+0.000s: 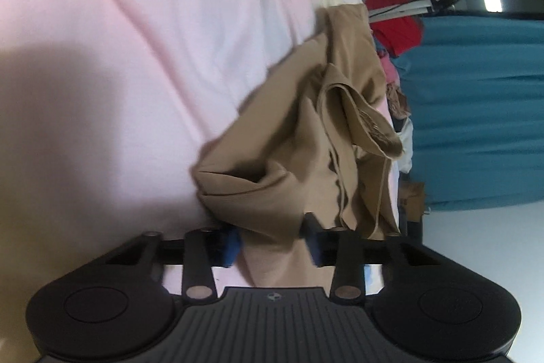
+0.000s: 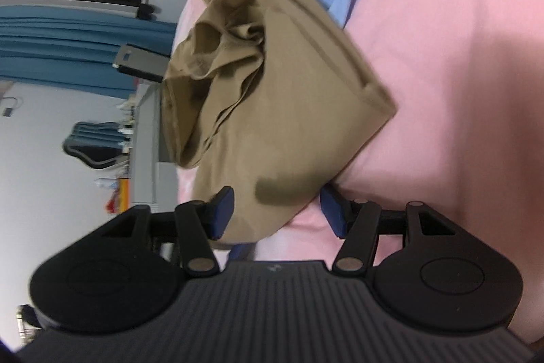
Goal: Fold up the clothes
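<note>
A: Garment point(image 1: 299, 152): tan, crumpled, one corner folded over.
B: Surface?
A: Pink bedsheet point(image 1: 136, 56); teal curtain point(image 1: 476, 108) beyond the edge.
B: Grippers?
A: Left gripper point(image 1: 273, 244) and right gripper point(image 2: 275, 210) both spread wide, tan cloth lying between each pair of blue pads, unclamped.

One tan garment point(image 1: 299, 138), one pink bedsheet point(image 1: 136, 39), two hand-held grippers: left point(image 1: 273, 238), right point(image 2: 277, 211)

Bare pink bed point(image 2: 459, 56) lay open beside my tongs; only the bunched tan cloth point(image 2: 289, 97) blocked ahead.
</note>
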